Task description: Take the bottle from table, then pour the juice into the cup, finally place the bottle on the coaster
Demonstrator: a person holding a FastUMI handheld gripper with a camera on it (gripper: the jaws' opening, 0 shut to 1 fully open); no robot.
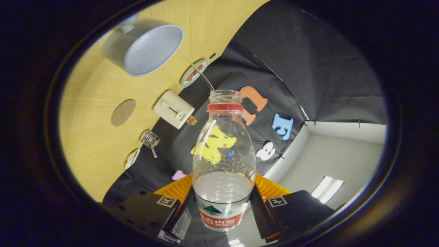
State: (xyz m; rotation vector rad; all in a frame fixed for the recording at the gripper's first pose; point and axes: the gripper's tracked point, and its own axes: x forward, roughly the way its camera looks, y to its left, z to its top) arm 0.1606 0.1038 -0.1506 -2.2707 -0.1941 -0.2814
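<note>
Clamped low on the bottle (223, 161) from both sides by the gripper (221, 214), cap off, long axis running straight ahead along the fingers with the open mouth pointing away, toward the booth wall. Tilted off level over the table (89, 137), with the cup (145, 46) beyond and well aside, past the white box (174, 109) and round coaster (122, 112). Risk judged: spilling short of the cup if tipped before the mouth lines up, or slipping from so low a grip.
</note>
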